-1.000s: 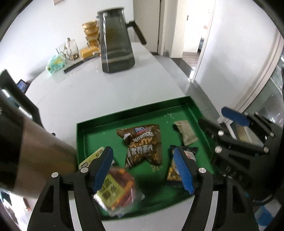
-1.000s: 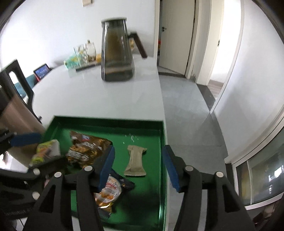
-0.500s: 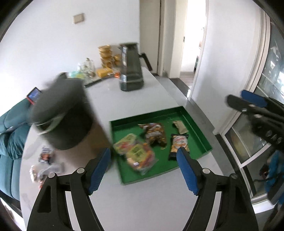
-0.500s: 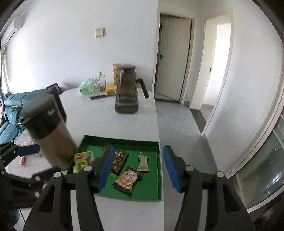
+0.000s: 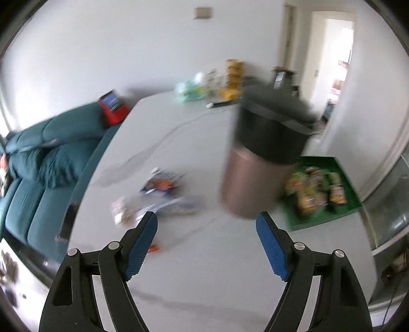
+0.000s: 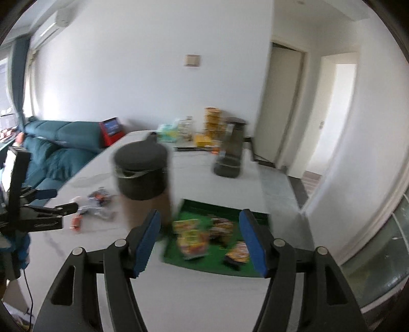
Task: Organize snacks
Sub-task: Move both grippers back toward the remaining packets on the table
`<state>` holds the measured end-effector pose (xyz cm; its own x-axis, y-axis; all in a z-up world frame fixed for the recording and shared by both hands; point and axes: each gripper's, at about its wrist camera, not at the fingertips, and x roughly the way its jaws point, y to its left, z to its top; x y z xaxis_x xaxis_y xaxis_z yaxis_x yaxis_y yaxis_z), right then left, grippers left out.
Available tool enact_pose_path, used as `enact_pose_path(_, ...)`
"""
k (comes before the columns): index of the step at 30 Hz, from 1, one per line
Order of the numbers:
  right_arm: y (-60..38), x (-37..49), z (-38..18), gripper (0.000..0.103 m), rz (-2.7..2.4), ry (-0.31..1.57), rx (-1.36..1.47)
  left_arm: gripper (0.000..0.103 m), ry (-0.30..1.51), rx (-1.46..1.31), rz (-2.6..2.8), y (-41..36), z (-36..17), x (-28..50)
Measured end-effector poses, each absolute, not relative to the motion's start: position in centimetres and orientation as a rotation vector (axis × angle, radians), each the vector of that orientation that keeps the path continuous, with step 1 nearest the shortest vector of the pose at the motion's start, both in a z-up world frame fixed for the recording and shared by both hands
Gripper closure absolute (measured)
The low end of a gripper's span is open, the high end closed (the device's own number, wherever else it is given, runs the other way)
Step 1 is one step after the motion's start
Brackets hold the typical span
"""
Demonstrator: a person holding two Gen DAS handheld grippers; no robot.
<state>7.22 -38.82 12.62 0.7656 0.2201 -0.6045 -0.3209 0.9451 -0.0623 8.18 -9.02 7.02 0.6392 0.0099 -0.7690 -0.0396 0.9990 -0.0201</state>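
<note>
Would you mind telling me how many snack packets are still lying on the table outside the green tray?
3, roughly: a blue-orange packet, a pale packet nearer the sofa, and a small red one at the table edge. Blur may merge or hide others behind the tumbler.

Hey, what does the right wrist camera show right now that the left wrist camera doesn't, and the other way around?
Only the right wrist view shows the left gripper from the side, off at the left edge, an air conditioner high on the wall, and the dark pitcher whole.

Only the left wrist view shows a dark flat thing at the table edge by the sofa.

Both show the green tray of snacks, the black-lidded tumbler, loose packets on the white table, and the teal sofa. The right gripper is empty, its jaws opening.
</note>
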Motion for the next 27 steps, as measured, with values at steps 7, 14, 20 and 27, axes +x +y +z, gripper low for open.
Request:
enact_pose_path(7, -30.1, 7.4, 10.0, 0.033, 0.478, 0.683, -0.181, 0.028, 0.946, -0.068, 0.155, -0.4, 3.7, 7.4)
enact_pose_path(14, -20.8, 8.8, 5.2, 0.033, 0.688, 0.753, -0.255, 0.028, 1.019, -0.13, 0.2, 4.6, -0.2, 7.1)
enact_pose_path(20, -15.0, 12.4, 0.1, 0.033, 0.782, 0.832, -0.354, 0.028, 1.092, -0.175, 0.182, 5.6, -3.4, 8.1)
enact_pose_path(27, -11.3, 17.9, -6.2, 0.033, 0.821, 0.932, -0.418, 0.028, 1.175, -0.209, 0.163, 4.1, -7.4, 10.3)
